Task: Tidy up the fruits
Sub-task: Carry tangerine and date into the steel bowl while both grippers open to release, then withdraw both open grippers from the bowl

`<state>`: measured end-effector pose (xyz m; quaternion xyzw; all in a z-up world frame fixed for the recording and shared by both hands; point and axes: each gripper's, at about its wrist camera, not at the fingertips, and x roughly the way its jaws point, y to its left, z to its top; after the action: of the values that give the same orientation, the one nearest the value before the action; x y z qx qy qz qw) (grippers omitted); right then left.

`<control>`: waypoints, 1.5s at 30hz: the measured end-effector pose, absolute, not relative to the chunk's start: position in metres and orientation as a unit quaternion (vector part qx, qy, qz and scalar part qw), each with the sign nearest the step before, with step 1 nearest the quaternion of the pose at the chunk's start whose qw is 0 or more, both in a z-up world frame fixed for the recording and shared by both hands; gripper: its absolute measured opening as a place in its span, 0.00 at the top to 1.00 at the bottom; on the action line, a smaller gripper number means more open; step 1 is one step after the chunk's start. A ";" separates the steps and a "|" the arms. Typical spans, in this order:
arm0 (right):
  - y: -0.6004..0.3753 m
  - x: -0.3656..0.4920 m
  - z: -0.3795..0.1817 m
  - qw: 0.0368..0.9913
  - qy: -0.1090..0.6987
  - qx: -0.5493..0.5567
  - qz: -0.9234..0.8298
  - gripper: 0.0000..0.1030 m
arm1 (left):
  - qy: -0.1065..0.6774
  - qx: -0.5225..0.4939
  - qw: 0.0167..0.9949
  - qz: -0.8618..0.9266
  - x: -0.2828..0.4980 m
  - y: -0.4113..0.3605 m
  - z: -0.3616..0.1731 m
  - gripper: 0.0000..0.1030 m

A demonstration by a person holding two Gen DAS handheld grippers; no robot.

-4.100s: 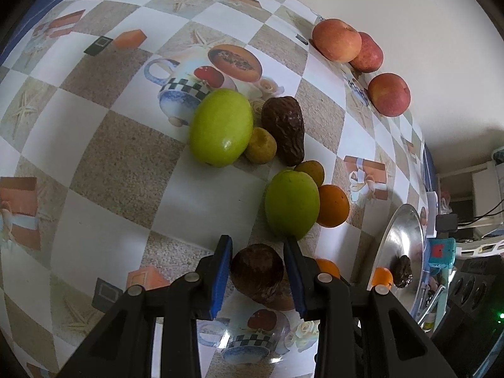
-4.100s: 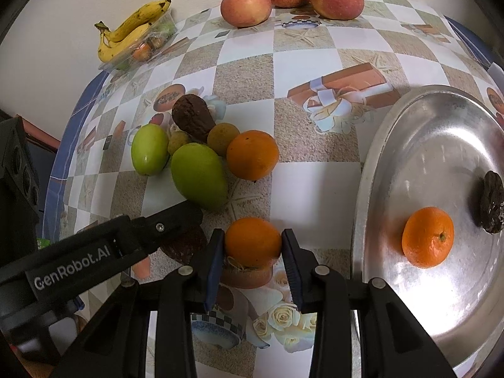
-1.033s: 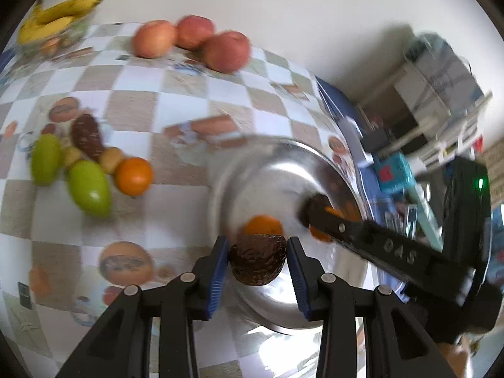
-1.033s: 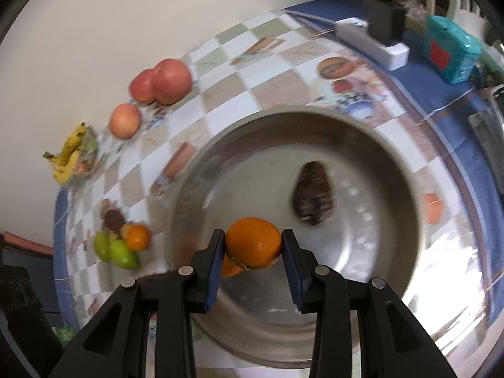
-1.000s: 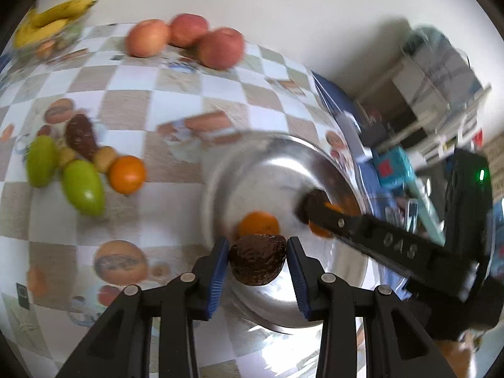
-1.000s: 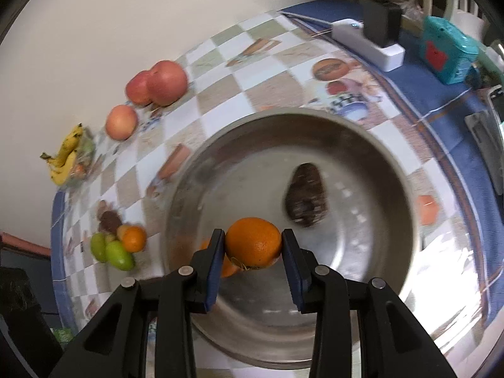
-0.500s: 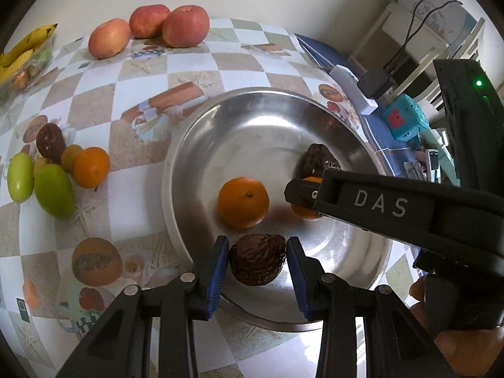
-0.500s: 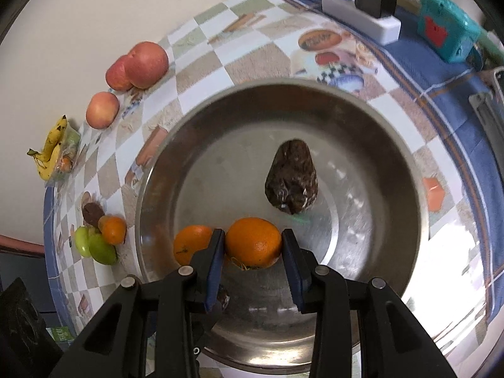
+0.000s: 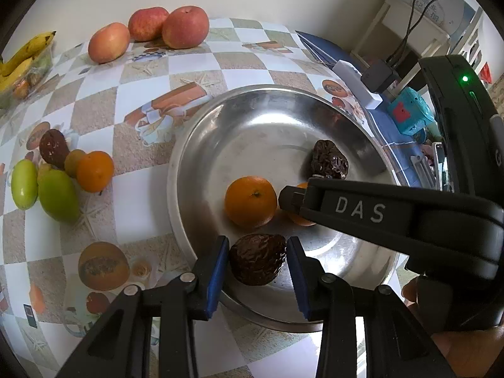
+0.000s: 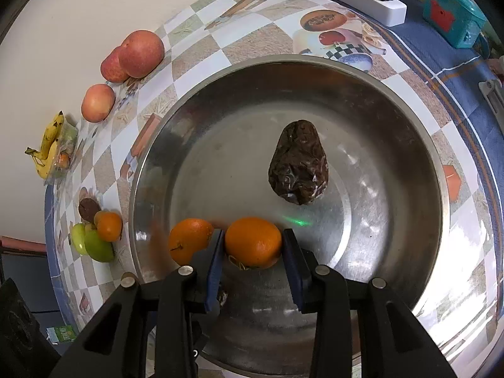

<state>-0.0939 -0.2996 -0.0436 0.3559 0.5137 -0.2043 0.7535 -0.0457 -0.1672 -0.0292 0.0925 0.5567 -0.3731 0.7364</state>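
Observation:
My left gripper (image 9: 255, 264) is shut on a dark brown wrinkled fruit (image 9: 257, 263) over the near rim of the steel bowl (image 9: 201, 145). My right gripper (image 10: 253, 245) is shut on an orange (image 10: 253, 242) low inside the bowl (image 10: 409, 119); its arm crosses the left wrist view (image 9: 378, 214). In the bowl lie another orange (image 9: 250, 201), also in the right wrist view (image 10: 190, 239), and a second dark brown fruit (image 10: 298, 166). Left of the bowl sit two green fruits (image 9: 58, 195), an orange (image 9: 94, 171) and a dark fruit (image 9: 53, 147).
Three red apples (image 9: 186, 26) and bananas (image 9: 22, 60) lie along the wall at the back. A white power strip (image 10: 365, 1) and a teal box (image 10: 450, 11) sit on the blue cloth right of the bowl. The table has a checked cloth (image 9: 94, 100).
Both grippers have carried their fruit from the pile on the left over to the bowl. In the last half second both came lower and closer to the bowl's floor.

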 end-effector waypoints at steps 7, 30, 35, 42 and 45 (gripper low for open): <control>-0.298 -0.091 -0.044 0.755 0.519 0.345 -0.205 0.62 | 0.558 0.092 0.736 -0.372 -0.043 -0.165 -0.028 0.60; -0.286 -0.083 -0.012 0.800 0.480 0.294 -0.208 0.45 | 0.566 -0.005 0.778 -0.272 0.009 -0.105 -0.006 0.39; -0.278 -0.078 -0.013 0.805 0.487 0.275 -0.199 0.45 | 0.586 -0.031 0.786 -0.193 0.034 -0.072 -0.016 0.34; -0.253 -0.064 -0.012 0.819 0.500 0.224 -0.174 0.39 | 0.590 -0.085 0.793 -0.125 0.055 -0.028 -0.022 0.17; -0.244 -0.058 -0.013 0.823 0.504 0.203 -0.165 0.38 | 0.586 -0.090 0.800 -0.094 0.061 -0.012 -0.023 0.06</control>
<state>-0.0585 -0.2444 -0.0128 0.2028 0.5040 -0.1653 0.8231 0.0612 -0.0124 -0.0232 -0.0900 0.5859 -0.0942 0.7998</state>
